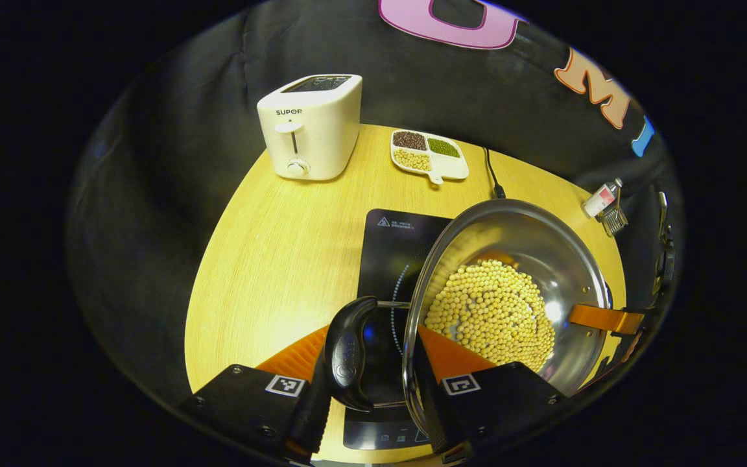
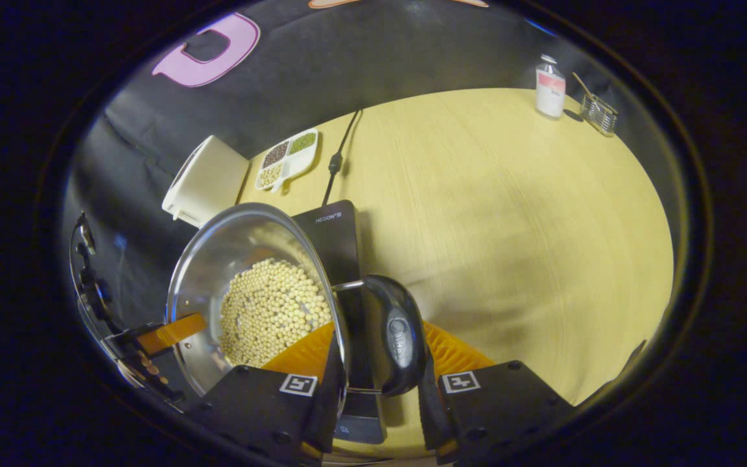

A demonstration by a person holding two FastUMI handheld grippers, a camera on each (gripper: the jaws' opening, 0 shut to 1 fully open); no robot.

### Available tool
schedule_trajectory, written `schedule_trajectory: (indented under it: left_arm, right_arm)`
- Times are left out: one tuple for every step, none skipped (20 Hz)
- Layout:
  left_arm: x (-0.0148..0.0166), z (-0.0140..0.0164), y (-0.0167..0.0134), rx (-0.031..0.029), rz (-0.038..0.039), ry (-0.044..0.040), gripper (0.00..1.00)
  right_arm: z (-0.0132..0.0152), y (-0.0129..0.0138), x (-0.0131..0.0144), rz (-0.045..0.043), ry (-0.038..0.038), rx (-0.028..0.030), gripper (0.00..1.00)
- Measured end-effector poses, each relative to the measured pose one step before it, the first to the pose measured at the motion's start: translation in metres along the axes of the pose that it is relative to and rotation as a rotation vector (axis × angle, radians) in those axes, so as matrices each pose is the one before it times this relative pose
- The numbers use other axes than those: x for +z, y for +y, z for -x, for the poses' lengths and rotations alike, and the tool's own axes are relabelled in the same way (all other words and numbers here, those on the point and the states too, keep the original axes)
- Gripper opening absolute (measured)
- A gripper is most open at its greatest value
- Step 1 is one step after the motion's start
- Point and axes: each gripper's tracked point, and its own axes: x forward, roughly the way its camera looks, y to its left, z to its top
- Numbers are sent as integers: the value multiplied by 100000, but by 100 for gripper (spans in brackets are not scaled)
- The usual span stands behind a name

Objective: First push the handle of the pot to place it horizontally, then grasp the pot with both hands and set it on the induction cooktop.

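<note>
Bare table (image 2: 509, 214) lies open right of the cooktop (image 2: 338, 237); toaster (image 1: 312, 126) and bean tray (image 1: 428, 154) crowd its far-left edge.

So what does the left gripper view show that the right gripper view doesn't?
Left gripper view: the toaster from the front, controls facing the camera, and the left hand-held gripper straddling the pot rim and its handle.
Right gripper view: a broad stretch of table beside the induction cooktop, and the right hand-held gripper gripping at the opposite handle.
Shared: the pot holding pale beans, partly overlapping the cooktop, plus the divided dish, cable, bottle and wire holder.
</note>
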Motion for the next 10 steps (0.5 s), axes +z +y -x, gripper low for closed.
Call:
schedule_trajectory:
  left_arm:
    - [70, -168, 105, 102, -758, -95, 62]
    - [232, -27, 108, -73, -506, -750, 62]
    - [236, 28, 144, 43, -522, -825, 63]
    - [113, 29, 32, -14, -607, -356, 62]
    - [102, -237, 118, 106, -43, -186, 62]
    - [-53, -115, 21, -106, 104, 154, 63]
    - [-84, -111, 41, -353, 460, 87, 63]
    - [-46, -109, 88, -252, 842, -6, 64]
    - [-86, 101, 110, -155, 716, 214, 64]
    - [-47, -74, 116, -50, 729, 154, 64]
  right_arm:
    - [-134, 107, 77, -295, 228, -67, 48]
    - [-267, 138, -51, -150, -537, -58, 48]
    - [-45, 101, 115, -214, -265, -62, 55]
    - [136, -93, -120, -117, -70, 12, 48]
    - [43, -2, 61, -237, -69, -23, 48]
    - [-57, 98, 34, 21, -580, -57, 48]
    - [-24, 40, 113, 392, -418, -146, 48]
    - [-9, -74, 106, 401, -377, -60, 48]
    - [-37, 37, 116, 567, -316, 29, 48]
    - [60, 50, 77, 371, -104, 73, 48]
